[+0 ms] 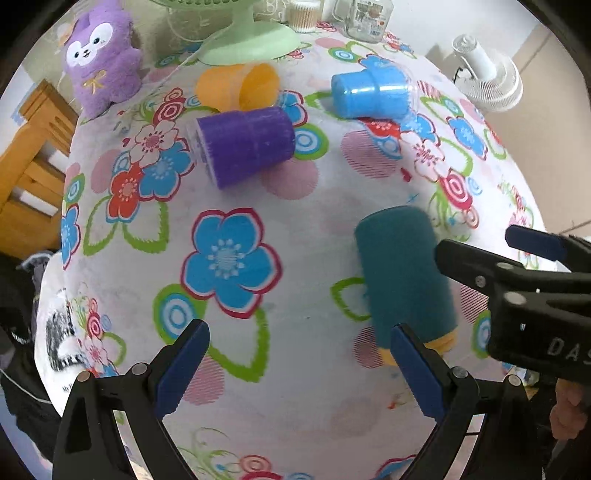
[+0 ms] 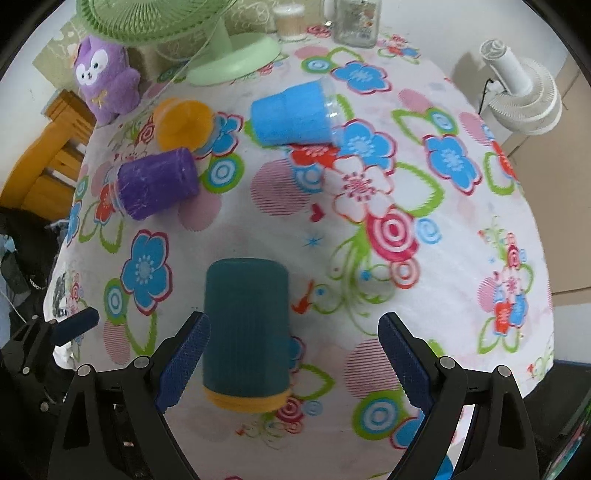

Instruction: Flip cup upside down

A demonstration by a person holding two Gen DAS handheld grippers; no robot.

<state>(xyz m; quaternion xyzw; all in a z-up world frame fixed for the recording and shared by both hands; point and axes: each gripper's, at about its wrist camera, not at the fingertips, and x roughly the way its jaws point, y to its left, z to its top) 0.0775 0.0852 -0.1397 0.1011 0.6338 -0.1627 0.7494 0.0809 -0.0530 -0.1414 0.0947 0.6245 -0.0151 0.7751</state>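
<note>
The tall teal cup with a yellow rim (image 2: 245,328) lies on its side near the floral-clothed table's (image 2: 461,229) front edge. Both the right gripper (image 2: 293,363) and left gripper (image 1: 301,373) gape empty; a careless nudge could roll the cup off.

On the table (image 2: 480,221), 1 cup (image 2: 245,332) lies near the front edge between the right gripper's (image 2: 293,360) fingers, 3 cups (image 2: 291,114) lie toward the middle, and a fan (image 2: 229,55), plush toy (image 2: 105,81) and jar (image 2: 356,22) stand along the far edge.
</note>
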